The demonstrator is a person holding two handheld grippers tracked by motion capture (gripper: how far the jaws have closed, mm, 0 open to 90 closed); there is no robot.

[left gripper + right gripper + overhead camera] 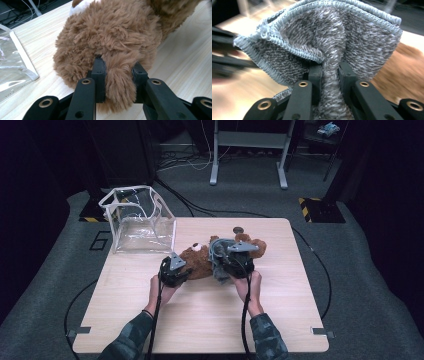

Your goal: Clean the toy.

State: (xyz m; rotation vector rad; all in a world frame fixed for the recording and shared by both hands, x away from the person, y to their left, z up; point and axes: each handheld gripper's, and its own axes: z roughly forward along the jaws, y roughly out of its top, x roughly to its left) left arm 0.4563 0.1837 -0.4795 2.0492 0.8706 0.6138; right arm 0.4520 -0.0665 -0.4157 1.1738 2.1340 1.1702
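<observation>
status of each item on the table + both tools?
left tool: shut on the teddy bear's furry limb
right tool: shut on the grey knit cloth
teddy bear: lying on the table, pinched at one limb
grey knit cloth: bunched, lifted, held against the bear's body
clear plastic bag: standing at the table's far left corner, top open, empty as far as I can see
</observation>
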